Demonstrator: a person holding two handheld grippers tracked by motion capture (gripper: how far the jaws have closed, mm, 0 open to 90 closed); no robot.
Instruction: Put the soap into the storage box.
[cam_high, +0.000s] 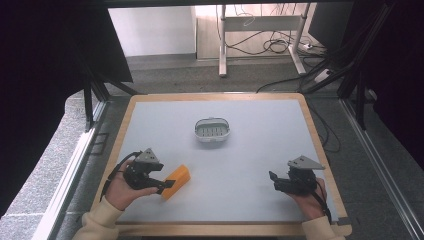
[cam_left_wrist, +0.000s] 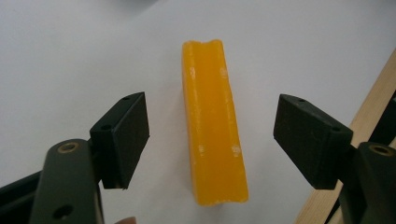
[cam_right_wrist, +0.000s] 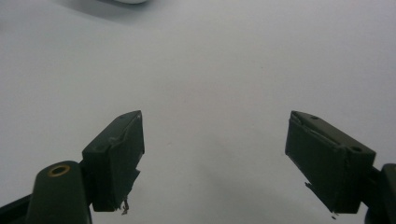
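Note:
An orange bar of soap (cam_high: 177, 182) lies on the pale table at the front left. In the left gripper view the soap (cam_left_wrist: 214, 123) lies lengthwise between the two black jaws, which stand wide apart and clear of it. My left gripper (cam_high: 162, 183) is open around the soap's near end. A white soap dish (cam_high: 212, 130) with a slotted floor sits near the table's middle. My right gripper (cam_high: 273, 180) is open at the front right, with bare table between its jaws (cam_right_wrist: 212, 154).
The table (cam_high: 260, 150) has a wooden rim, whose edge (cam_left_wrist: 369, 135) runs close to the left gripper's right jaw. Beyond the far edge stand a desk frame and loose cables (cam_high: 270, 45) on the floor.

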